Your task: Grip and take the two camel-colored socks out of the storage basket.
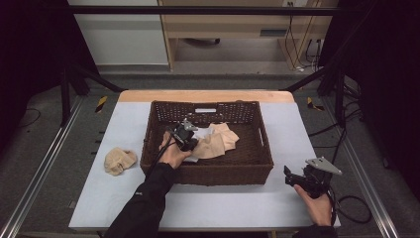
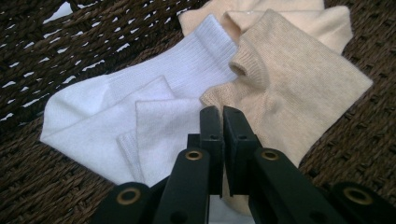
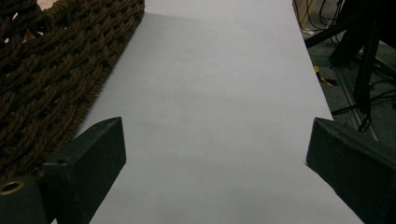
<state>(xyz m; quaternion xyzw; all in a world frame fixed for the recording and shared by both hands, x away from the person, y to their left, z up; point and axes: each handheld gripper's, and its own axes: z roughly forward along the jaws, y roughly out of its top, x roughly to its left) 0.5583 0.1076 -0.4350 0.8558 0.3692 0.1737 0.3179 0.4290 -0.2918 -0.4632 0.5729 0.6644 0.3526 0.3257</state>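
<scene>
Hovering inside the basket, the left gripper has its jaws closed, empty, over a white sock and a beige sock. Near the tabletop's right front corner, the right gripper gapes wide over bare tabletop.

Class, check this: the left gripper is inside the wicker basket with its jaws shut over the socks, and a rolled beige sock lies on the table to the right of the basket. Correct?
Not quite. The rolled beige sock lies left of the wicker basket, as the high view shows. The left gripper is indeed inside it, jaws shut.
</scene>
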